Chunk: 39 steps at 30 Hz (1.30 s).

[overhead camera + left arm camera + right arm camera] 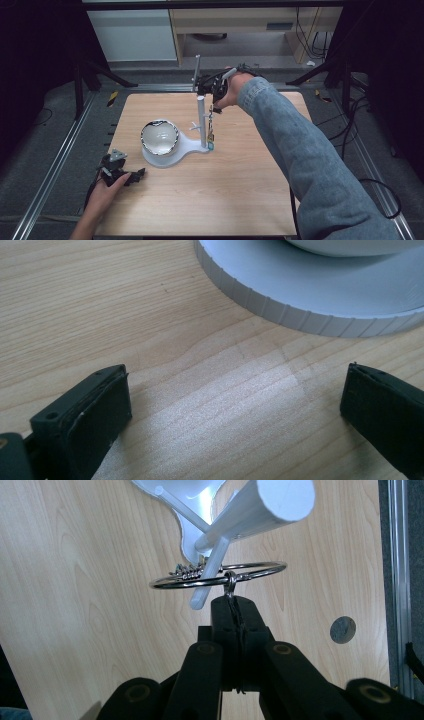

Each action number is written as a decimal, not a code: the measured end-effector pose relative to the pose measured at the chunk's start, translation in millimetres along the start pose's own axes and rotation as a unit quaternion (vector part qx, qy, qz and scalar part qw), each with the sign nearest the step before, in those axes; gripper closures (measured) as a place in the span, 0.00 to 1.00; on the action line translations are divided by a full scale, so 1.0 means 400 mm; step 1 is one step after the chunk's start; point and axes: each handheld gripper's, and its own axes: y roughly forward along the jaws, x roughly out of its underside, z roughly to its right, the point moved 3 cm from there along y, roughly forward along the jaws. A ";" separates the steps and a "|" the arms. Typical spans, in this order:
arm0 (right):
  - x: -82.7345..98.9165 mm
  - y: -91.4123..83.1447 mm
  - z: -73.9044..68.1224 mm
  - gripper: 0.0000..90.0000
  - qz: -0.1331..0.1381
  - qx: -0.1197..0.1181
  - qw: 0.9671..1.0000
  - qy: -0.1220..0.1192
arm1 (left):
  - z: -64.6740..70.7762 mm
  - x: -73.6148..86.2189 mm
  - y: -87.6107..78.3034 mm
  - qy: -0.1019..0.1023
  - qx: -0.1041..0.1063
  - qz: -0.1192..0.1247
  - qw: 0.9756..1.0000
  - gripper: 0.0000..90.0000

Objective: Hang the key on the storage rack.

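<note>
While the left gripper lies low on the wooden table near its front-left corner, its jaws spread wide with bare wood between them, the right gripper is raised beside the upper part of a white stand. In the left gripper view, the ribbed rim of the stand's round base lies just ahead of the open jaws, apart from them.

The stand has a flat white base carrying a shiny bowl on its left part and an upright post on its right, with short pegs branching off the post.

In the right gripper view, the right gripper's jaws are pressed together on a small clasp joined to a metal key ring. The ring lies roughly level, its long axis running across the view, and one white peg passes through its opening. A small cluster of metal links sits on the ring's left part, just beside the peg. In the high view, a small tag or charm hangs down alongside the post, below the right gripper; what it is cannot be told.
</note>
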 end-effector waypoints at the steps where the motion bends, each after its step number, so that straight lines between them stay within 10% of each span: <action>1: 0.000 0.000 0.000 0.99 0.000 0.000 1.000 0.000 | 0.000 0.000 0.000 0.000 0.000 0.000 1.000 0.00; 39: 0.044 -0.003 0.036 0.90 0.032 0.009 0.999 0.032 | 0.000 0.000 0.000 0.000 0.000 0.000 1.000 0.00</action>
